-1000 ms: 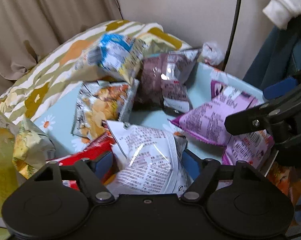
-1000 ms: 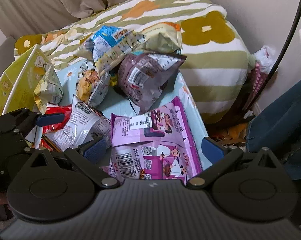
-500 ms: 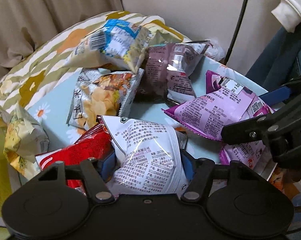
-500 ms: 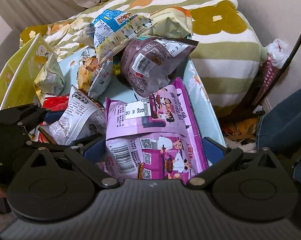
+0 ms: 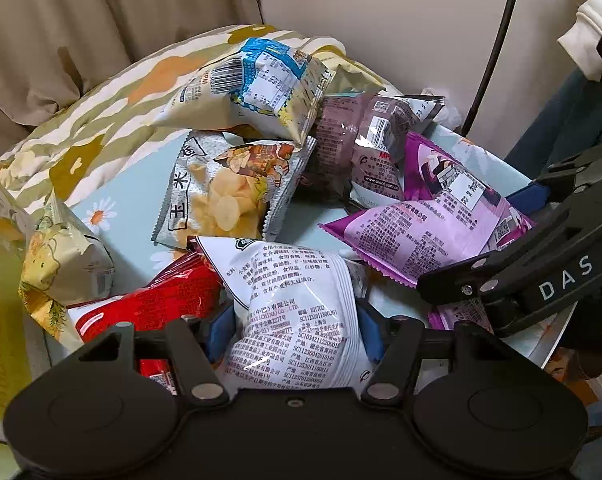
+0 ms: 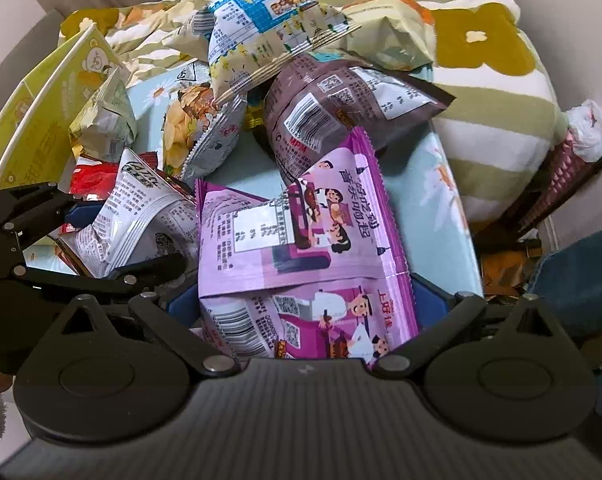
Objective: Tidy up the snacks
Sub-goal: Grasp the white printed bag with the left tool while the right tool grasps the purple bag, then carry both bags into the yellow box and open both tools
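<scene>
Several snack bags lie on a light blue tray (image 5: 133, 196). My left gripper (image 5: 295, 330) is shut on a white bag with black print (image 5: 297, 312); it also shows in the right wrist view (image 6: 137, 220). My right gripper (image 6: 307, 300) is shut on two purple bags (image 6: 301, 248); they show in the left wrist view (image 5: 433, 228) too. Farther back lie a silver chip bag (image 5: 225, 188), a brown bag (image 5: 365, 144) and a blue and white bag (image 5: 253, 88). A red bag (image 5: 157, 300) lies under the white one.
A flowered striped pillow (image 6: 481, 52) lies behind and right of the tray. A yellow box (image 6: 33, 128) and a pale yellow bag (image 5: 65, 256) sit at the left. A black cable (image 5: 493, 48) runs down the wall. Blue clothing (image 6: 573, 280) hangs at right.
Both grippers have closed onto their bags: the left on the white bag, the right on the purple bags. Both moved forward toward the pile, and the purple bags have lifted.
</scene>
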A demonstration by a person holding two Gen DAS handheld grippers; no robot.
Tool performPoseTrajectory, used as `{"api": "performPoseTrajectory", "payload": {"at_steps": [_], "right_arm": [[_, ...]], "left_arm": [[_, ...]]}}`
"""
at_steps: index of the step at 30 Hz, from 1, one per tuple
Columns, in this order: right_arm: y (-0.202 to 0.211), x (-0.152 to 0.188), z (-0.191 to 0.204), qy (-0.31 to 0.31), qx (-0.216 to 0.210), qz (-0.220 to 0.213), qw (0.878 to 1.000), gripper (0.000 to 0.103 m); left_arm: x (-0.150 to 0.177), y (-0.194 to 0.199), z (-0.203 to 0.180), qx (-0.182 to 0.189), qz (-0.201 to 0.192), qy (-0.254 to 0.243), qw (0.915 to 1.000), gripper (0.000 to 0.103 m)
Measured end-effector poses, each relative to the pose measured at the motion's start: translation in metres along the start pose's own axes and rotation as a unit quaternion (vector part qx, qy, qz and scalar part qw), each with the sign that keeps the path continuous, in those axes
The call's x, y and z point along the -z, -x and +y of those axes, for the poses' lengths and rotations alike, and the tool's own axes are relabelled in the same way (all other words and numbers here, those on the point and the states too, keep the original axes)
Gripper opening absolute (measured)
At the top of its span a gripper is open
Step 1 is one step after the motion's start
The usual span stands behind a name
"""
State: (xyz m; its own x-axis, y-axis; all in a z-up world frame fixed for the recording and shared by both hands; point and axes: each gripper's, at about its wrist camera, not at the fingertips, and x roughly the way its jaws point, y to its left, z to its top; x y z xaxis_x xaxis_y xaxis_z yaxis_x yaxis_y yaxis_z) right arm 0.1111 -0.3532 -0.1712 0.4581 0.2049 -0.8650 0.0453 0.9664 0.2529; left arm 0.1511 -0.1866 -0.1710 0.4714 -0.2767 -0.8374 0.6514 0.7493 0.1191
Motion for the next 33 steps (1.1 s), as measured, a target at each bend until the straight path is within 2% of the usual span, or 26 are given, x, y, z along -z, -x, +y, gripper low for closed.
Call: {"api": "performPoseTrajectory", "payload": {"at_steps": [3, 4, 7, 16, 24, 29, 33], "right_arm": [[0.004, 0.002, 0.001, 0.005, -0.009, -0.004, 1.000, 0.101], [0.007, 0.002, 0.001, 0.001, -0.012, -0.006, 1.000, 0.095], [0.015, 0.002, -0.001, -0.007, -0.011, -0.014, 1.000, 0.086], [0.037, 0.002, 0.001, -0.015, -0.009, -0.036, 0.999, 0.084], [0.079, -0.009, 0.016, -0.003, -0.011, -0.077, 0.997, 0.084], [0.105, -0.025, 0.037, 0.011, -0.018, -0.102, 0.995, 0.084], [0.123, -0.042, 0.066, 0.027, -0.047, -0.122, 0.991, 0.084]], "left_arm": [[0.000, 0.000, 0.002, 0.001, 0.000, 0.005, 1.0000, 0.065], [0.000, 0.001, 0.002, 0.001, -0.001, 0.007, 1.0000, 0.064], [0.000, 0.006, 0.004, 0.000, -0.008, 0.011, 0.9999, 0.064], [-0.007, 0.031, 0.003, -0.008, -0.036, 0.012, 0.9993, 0.064], [-0.015, 0.074, 0.011, -0.024, -0.075, 0.031, 0.9964, 0.064], [-0.019, 0.111, 0.027, -0.053, -0.104, 0.048, 0.9920, 0.064], [-0.015, 0.147, 0.052, -0.082, -0.130, 0.071, 0.9856, 0.064]]}}
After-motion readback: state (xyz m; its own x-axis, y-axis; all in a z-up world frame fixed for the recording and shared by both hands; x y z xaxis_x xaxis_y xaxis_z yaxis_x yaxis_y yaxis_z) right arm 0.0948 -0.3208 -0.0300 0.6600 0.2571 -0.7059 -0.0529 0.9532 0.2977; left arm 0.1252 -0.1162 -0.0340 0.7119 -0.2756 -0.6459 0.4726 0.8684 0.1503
